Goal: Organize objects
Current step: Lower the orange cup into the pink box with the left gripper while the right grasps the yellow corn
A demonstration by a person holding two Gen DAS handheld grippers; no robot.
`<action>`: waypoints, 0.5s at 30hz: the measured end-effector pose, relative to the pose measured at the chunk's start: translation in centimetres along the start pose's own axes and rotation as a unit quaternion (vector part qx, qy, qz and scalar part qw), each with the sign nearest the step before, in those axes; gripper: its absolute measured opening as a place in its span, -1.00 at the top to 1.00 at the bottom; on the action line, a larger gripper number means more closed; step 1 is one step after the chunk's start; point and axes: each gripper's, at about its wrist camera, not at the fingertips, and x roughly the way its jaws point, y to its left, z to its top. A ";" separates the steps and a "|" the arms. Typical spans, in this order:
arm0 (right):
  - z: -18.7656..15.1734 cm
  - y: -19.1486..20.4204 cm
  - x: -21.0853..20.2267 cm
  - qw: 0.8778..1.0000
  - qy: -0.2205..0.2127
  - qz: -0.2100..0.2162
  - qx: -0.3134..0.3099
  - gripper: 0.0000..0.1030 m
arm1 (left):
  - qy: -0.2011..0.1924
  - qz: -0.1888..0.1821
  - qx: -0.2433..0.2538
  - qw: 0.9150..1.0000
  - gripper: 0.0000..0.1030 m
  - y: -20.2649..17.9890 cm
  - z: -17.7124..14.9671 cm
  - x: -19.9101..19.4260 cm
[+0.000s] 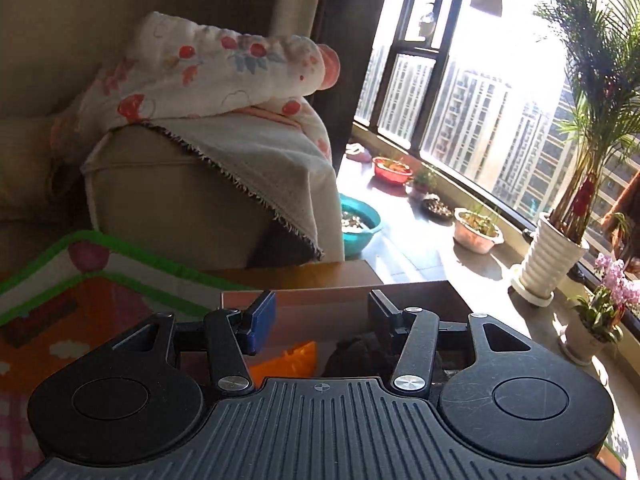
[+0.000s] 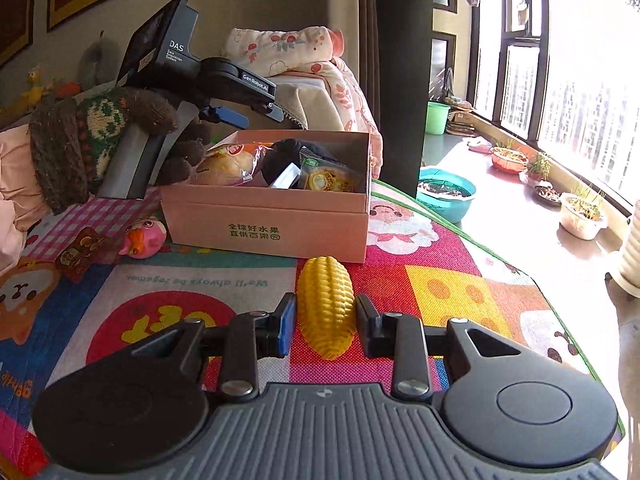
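Jaws of L gripper [image 1: 322,320] stand apart w/ nothing between them, poised over the box [image 2: 266,216] — it holds bread [image 2: 224,166], a dark cloth [image 2: 286,152] and a snack pack [image 2: 328,178]. R gripper [image 2: 325,320] is clamped on the corn [image 2: 325,304], just above the mat [image 2: 440,292], near the box front.

Black left gripper [image 1: 322,318] – ribbed grey housing, 2 round discs, silver screws; knitted patterned glove [image 2: 100,132].

Window [image 1: 460,92] glare blown out; fisheye-bent edges.
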 end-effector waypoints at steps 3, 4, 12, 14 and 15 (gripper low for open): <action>0.1 0.2 0.3 1.000 0.007 0.003 0.004 0.41 | -0.015 -0.003 -0.016 1.000 -0.07 1.1 0.1 -1.7; 0.3 0.3 0.3 1.000 0.005 0.006 0.006 0.41 | -0.024 -0.009 -0.026 0.999 -0.07 1.5 -0.1 -2.6; 5.0 0.6 0.7 0.999 -0.028 0.001 -0.022 0.41 | -0.048 -0.064 -0.029 0.996 -0.07 3.2 -6.7 -14.0; 7.9 0.4 1.3 0.999 -0.042 0.001 -0.026 0.41 | -0.042 -0.059 -0.010 0.997 -0.07 3.4 -9.3 -16.1; 9.3 0.3 1.8 0.999 -0.047 -0.002 -0.026 0.40 | -0.039 -0.054 -0.003 0.998 -0.07 3.5 -10.3 -16.8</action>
